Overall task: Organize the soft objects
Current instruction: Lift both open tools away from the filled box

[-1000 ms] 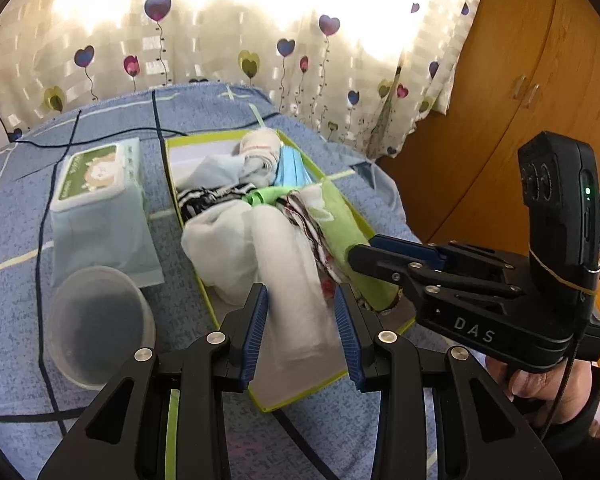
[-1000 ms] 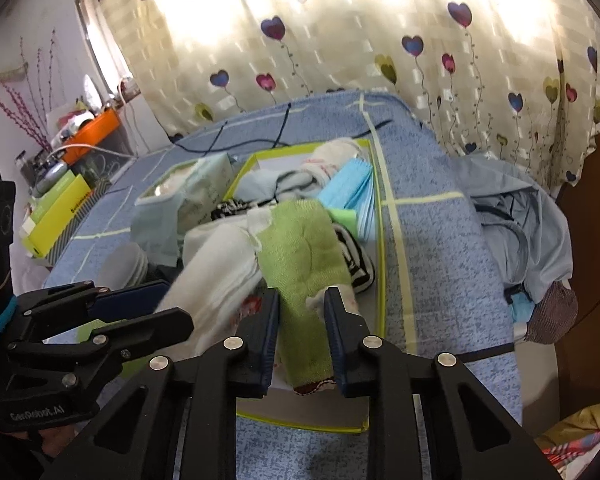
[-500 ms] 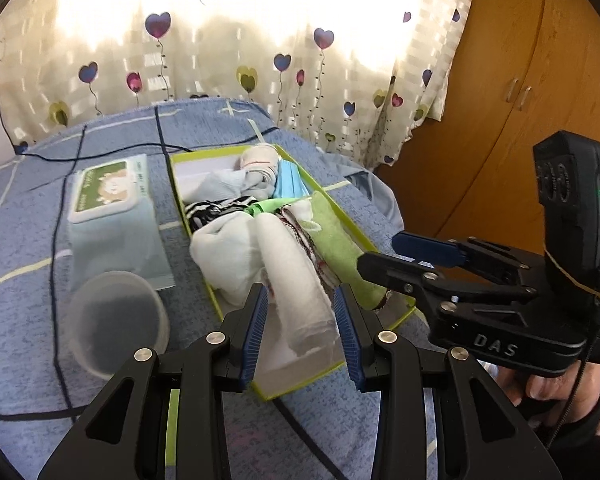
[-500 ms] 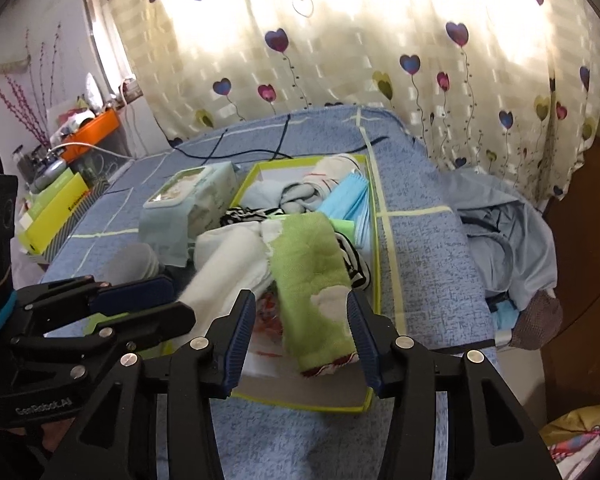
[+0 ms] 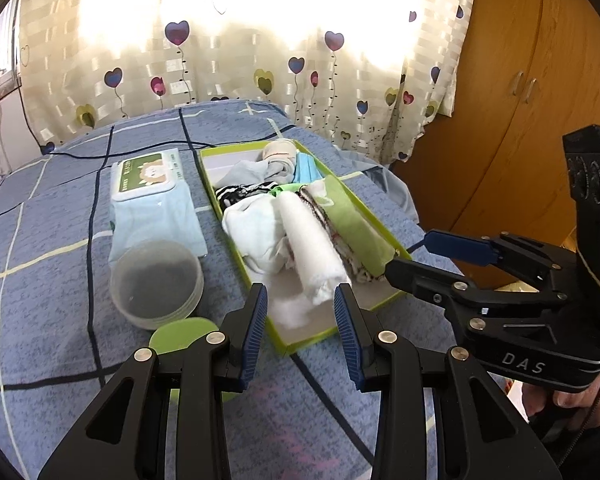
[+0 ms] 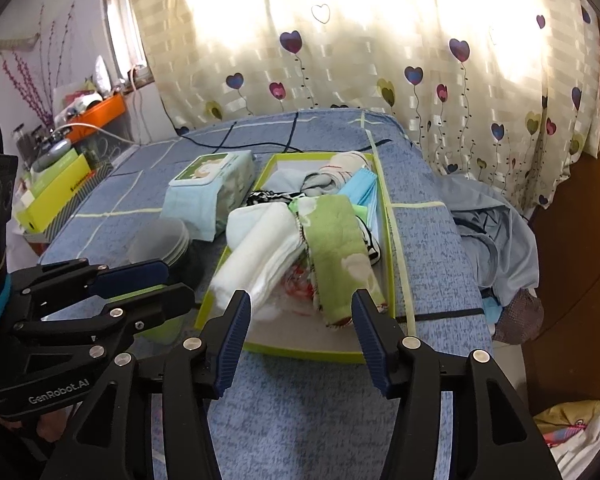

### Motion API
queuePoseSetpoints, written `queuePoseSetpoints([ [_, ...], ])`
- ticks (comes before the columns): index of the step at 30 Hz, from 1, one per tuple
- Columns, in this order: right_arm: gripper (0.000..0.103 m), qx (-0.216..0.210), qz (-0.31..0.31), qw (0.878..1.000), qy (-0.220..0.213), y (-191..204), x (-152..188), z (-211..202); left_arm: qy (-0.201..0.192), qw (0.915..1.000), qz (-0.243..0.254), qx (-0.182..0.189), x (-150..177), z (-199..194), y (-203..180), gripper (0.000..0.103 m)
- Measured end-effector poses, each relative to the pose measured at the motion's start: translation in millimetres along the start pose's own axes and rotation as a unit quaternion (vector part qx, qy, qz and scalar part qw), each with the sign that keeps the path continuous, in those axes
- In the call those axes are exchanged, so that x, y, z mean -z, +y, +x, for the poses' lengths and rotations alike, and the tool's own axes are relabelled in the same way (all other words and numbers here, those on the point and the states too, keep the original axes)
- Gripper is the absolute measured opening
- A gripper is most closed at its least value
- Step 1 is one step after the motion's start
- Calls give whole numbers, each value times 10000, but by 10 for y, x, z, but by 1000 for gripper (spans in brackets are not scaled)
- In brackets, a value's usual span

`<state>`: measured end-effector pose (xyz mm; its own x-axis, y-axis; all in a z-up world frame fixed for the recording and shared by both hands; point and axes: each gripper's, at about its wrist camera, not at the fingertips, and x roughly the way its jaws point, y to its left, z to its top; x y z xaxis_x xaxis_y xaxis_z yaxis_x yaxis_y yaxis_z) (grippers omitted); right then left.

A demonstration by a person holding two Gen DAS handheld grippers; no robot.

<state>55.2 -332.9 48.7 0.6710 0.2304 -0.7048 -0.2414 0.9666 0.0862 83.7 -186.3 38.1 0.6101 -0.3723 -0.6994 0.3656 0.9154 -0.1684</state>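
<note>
We hold both tongs spread, gripping nothing: left tongs (image 5: 301, 334) above the white towel (image 5: 312, 252), right tongs (image 6: 300, 336) (jaws just opening) above the green towel (image 6: 336, 240).

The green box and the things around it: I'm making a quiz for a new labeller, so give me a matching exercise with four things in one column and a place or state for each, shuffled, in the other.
Things:
1. green towel
2. white rolled cloth
3. wipes pack
4. right gripper

Places or states:
A. on the blue bedcover, left of the green box
B. open, nothing between its fingers
C. lies in the box along its right side
D. lies in the box, left of the green towel

Pairs: 1-C, 2-D, 3-A, 4-B
</note>
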Motion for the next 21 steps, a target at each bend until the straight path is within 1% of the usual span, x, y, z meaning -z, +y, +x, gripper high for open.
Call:
queuePoseSetpoints([
  [7, 53, 53, -78, 10000, -31, 116, 40, -95, 21, 9999, -74, -113, 50, -74, 37, 36],
  [21, 54, 26, -175, 9998, -3, 231, 66, -106, -47, 9996, -86, -277, 103, -142, 76, 36],
])
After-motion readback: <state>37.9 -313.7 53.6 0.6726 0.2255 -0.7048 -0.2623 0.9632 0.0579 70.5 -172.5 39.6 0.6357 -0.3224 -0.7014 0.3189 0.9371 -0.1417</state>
